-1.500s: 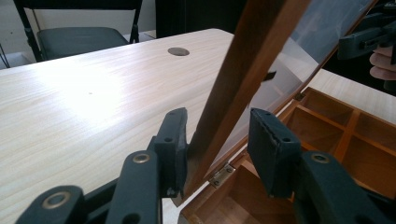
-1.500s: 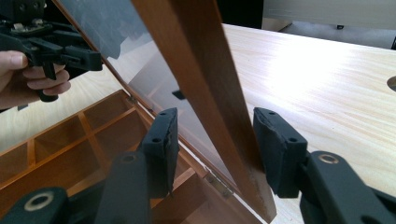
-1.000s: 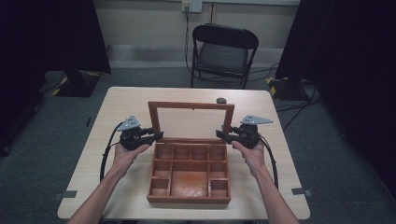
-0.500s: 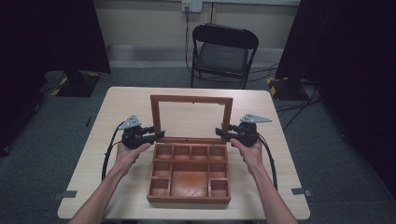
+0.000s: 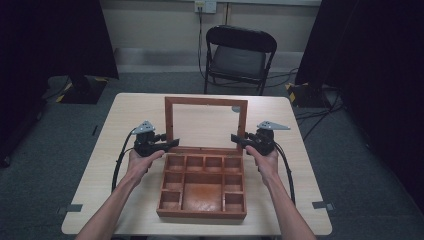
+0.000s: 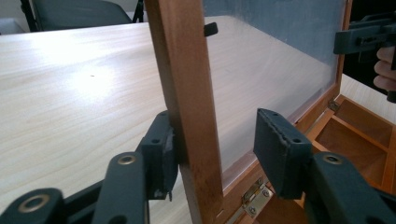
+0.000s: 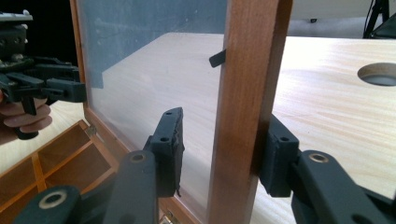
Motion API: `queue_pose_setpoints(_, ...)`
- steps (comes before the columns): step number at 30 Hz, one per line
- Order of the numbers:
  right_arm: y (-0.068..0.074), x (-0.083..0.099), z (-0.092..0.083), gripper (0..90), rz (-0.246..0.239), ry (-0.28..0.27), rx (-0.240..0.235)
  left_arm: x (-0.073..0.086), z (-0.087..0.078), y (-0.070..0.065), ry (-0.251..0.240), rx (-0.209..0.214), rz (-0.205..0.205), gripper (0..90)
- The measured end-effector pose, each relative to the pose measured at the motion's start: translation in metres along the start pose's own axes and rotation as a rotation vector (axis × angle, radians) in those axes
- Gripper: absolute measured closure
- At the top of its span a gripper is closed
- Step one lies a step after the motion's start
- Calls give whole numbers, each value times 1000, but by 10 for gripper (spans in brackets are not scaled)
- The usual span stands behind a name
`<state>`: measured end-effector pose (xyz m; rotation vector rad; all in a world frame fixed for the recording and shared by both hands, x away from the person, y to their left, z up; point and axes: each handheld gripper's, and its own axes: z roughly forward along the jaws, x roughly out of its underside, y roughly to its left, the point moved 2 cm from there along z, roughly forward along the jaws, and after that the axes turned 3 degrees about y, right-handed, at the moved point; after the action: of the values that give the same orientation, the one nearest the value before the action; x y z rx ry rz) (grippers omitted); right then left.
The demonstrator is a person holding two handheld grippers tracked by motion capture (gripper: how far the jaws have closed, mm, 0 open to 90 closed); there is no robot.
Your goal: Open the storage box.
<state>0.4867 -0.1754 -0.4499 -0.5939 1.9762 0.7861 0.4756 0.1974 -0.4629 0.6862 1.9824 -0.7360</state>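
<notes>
A wooden box (image 5: 202, 190) sits open on the table (image 5: 125, 120), its glass lid (image 5: 206, 124) upright at the box's far edge. The left gripper (image 6: 215, 149) and right gripper (image 7: 219, 151) straddle the lid's 2 side rails, jaws apart, one pad touching each. Unclamped, the lid may slip and slam

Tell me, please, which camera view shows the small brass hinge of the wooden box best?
The left gripper view: the small brass hinge sits close and sharp beside the lid's frame, screws visible. The right gripper view shows another hinge, small and far off. In the high view the hinges are too small to make out.
</notes>
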Motion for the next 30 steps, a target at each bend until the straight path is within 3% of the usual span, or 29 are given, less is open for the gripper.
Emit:
queue_pose_setpoints(9,-5,1,4,553,19,6,3,2,6,4,6,-2,-18,485)
queue_pose_setpoints(15,-4,-1,11,477,-1,40,44,4,9,8,4,3,-40,493)
queue_pose_setpoints(20,-4,0,20,383,20,60,46,7,12,11,22,33,-58,438)
queue_pose_setpoints(30,-6,4,28,310,38,78,72,7,18,13,53,29,-73,404)
